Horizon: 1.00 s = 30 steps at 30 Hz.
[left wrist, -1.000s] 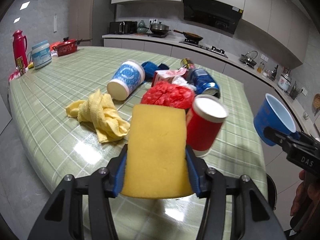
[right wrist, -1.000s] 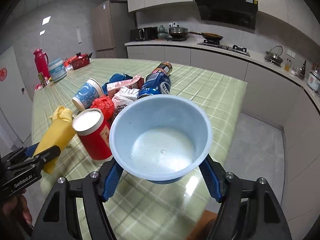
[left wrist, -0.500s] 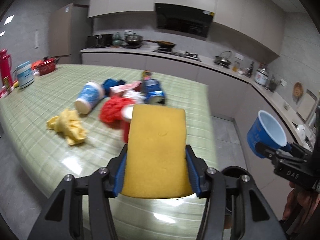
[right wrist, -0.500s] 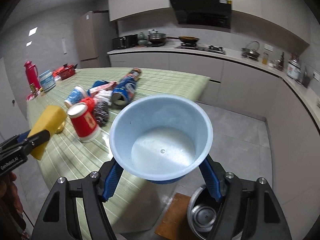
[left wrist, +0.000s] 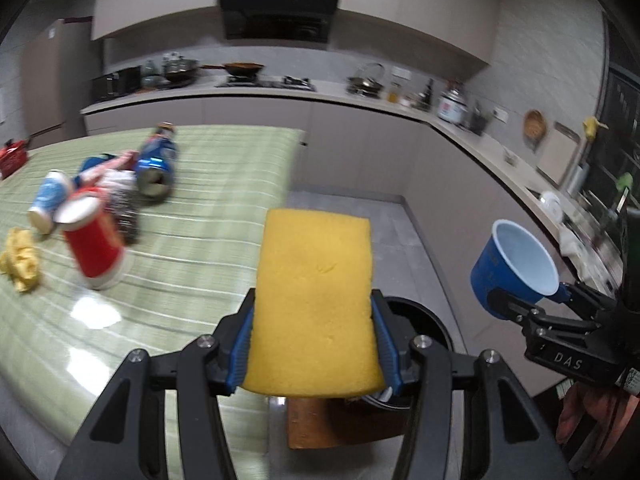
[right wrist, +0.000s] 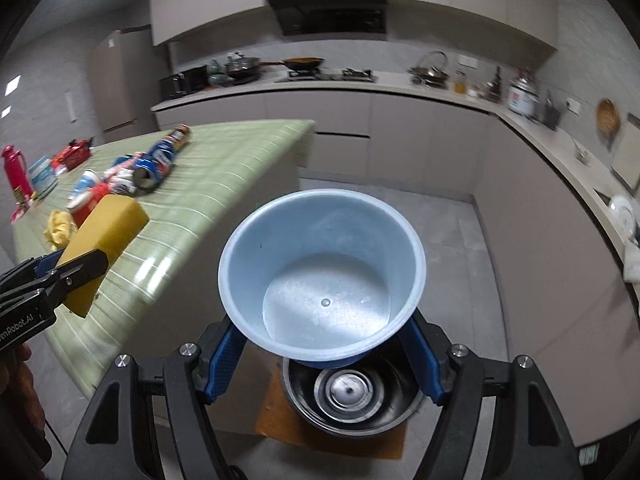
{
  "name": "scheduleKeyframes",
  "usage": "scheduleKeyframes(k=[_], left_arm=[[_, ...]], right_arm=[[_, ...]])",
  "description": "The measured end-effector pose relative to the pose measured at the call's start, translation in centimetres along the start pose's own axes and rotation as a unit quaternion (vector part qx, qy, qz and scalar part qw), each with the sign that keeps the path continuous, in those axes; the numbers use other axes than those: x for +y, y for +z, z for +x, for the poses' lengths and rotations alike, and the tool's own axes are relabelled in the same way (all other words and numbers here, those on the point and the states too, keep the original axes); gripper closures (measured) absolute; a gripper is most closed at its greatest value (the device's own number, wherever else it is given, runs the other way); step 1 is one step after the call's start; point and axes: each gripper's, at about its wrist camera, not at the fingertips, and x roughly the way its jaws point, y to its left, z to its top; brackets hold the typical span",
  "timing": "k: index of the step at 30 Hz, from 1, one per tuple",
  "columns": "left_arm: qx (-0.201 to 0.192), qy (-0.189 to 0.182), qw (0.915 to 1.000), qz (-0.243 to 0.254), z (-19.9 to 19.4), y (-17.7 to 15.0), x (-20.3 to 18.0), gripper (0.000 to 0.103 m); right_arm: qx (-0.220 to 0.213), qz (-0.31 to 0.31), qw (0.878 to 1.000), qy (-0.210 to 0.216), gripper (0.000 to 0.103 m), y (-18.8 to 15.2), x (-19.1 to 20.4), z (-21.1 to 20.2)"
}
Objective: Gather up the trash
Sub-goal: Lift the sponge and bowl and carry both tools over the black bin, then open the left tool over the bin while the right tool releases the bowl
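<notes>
The counter [right wrist: 400, 84] curves along the back and right of both views, carrying a wok [right wrist: 302, 63], a kettle [right wrist: 432, 68] and a rice cooker [right wrist: 522, 96], with a dark hood [right wrist: 328, 10] above and a fridge [right wrist: 120, 84] at the upper left of the right wrist view. The green checked table [left wrist: 208, 216] fills the left half of the left wrist view; its far corner sits near frame centre. On it, toward the left edge, lies a blurred heap of trash: a blue can [left wrist: 154, 168] on its side, a red cup [left wrist: 94, 244] tipped over, a blue-patterned cup [left wrist: 48, 200] and a yellow rag [left wrist: 20, 260], close together, some touching. A red flask [right wrist: 14, 172] stands at the far left of the right wrist view. On the floor beyond the table's near edge, at the bottom centre of the right wrist view, a round black bin [right wrist: 352, 392] sits on a brown mat [right wrist: 280, 416]. The left gripper [left wrist: 312, 340] is closed on a yellow sponge [left wrist: 314, 300], pads pressing its two long sides, at lower centre above the bin's rim. The right gripper [right wrist: 328, 356] clamps a blue bowl [right wrist: 322, 276] by its lower body, mouth facing the camera, directly above the bin. The bowl looks empty apart from small specks.
</notes>
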Motion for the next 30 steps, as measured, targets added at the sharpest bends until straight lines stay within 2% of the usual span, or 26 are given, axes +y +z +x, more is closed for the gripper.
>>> scheduleKeyframes(k=[9, 17, 23, 25, 26, 27, 29, 30], left_arm=[[0.058, -0.042, 0.9972, 0.023, 5.6, -2.8, -6.1, 0.049], [0.104, -0.045, 0.9933, 0.023, 9.9, -4.9, -8.4, 0.049], [0.146, -0.051, 0.9879, 0.019, 14.4, -6.4, -9.7, 0.049], [0.16, -0.058, 0.9852, 0.016, 16.0, -7.2, -10.0, 0.046], [0.173, -0.066, 0.9825, 0.015, 17.0, -7.7, -10.2, 0.042], [0.186, -0.066, 0.9803, 0.013, 17.8, -8.2, -10.3, 0.032], [0.193, -0.047, 0.98, 0.007, 18.6, -9.0, -9.7, 0.024], [0.194, -0.044, 0.98, 0.002, 18.5, -9.0, -9.5, 0.024]], right_arm=[[0.05, -0.01, 0.999, -0.017, 0.029, -4.4, -3.8, 4.2], [0.089, -0.023, 0.996, -0.011, 0.029, -7.5, -6.0, 8.7], [0.125, -0.042, 0.991, 0.009, 0.029, -9.5, -6.8, 13.7], [0.134, -0.047, 0.99, 0.016, 0.028, -10.0, -7.3, 15.2], [0.141, -0.051, 0.988, 0.03, 0.028, -10.3, -7.4, 16.1], [0.147, -0.057, 0.987, 0.035, 0.028, -10.6, -7.5, 16.9], [0.182, -0.067, 0.981, 0.008, 0.022, -11.9, -8.3, 19.1], [0.183, -0.064, 0.981, 0.006, 0.02, -12.0, -8.7, 19.2]])
